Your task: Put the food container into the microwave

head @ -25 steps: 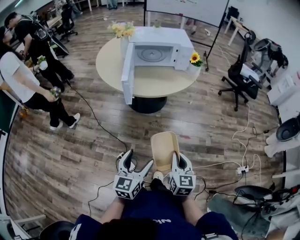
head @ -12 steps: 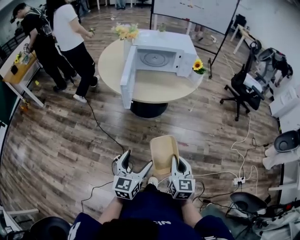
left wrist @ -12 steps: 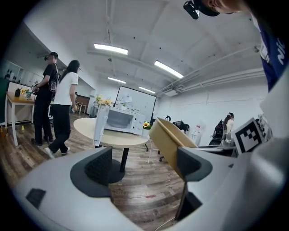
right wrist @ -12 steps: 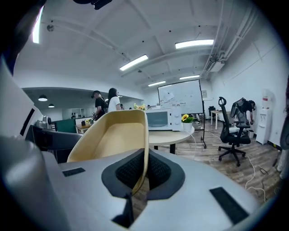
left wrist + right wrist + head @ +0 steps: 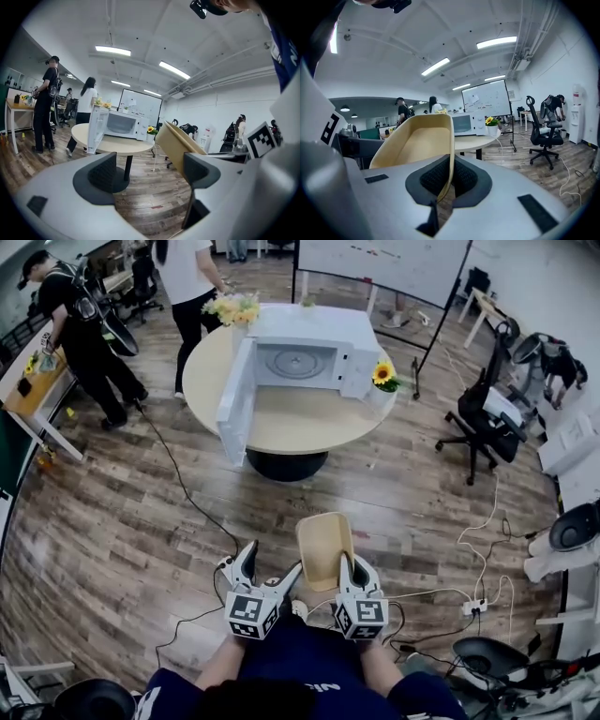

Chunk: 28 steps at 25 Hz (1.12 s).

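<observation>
Container (image 5: 324, 545): tan.
Microwave (image 5: 309, 326): white.
Table (image 5: 291, 423): beige top, black foot.
Floor (image 5: 112, 521): brown wood planks.
Flower (image 5: 382, 374): yellow.
Chair (image 5: 478, 397): black.
Left gripper (image 5: 275, 559): white, black pads, black-and-white marker squares.
Right gripper (image 5: 346, 563): likewise.

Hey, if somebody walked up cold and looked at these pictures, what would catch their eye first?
Probably the tan food container, held low in front of the person with its rim pinched in the right gripper, while the left gripper beside it is open and empty. Next, the white microwave on the round table ahead, its door swung wide open.
</observation>
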Available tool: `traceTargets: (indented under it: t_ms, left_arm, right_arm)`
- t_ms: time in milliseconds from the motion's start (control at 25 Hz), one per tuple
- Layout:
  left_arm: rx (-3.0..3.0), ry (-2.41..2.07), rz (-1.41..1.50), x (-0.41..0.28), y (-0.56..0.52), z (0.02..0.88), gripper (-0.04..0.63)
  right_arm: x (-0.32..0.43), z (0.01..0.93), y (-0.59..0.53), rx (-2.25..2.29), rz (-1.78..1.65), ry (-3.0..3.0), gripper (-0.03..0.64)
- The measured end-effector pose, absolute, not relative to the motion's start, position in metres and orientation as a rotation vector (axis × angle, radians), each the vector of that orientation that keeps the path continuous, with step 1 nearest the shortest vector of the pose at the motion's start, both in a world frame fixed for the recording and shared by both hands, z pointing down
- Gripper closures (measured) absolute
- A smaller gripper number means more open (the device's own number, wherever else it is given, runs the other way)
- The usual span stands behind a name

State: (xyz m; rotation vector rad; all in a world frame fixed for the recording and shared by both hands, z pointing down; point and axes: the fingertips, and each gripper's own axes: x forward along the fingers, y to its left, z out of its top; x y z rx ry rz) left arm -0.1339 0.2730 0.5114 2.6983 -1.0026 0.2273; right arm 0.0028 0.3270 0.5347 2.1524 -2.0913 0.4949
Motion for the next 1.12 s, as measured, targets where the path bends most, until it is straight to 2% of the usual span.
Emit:
traceTargets:
  t_ms: [400,1120]
  left_arm:
    - [2.714,-0.909,0.269,-0.087,0.231,0.532,0.165]
    - [2.774,-0.812,0.295,-0.043,0.06,0.519,0.166]
  right_arm:
    - [0.045,0.553,0.301,2.193,0.539,-2.011,0.606]
    - [0.101,0.553,0.152,2.387,0.554,-1.817,0.604]
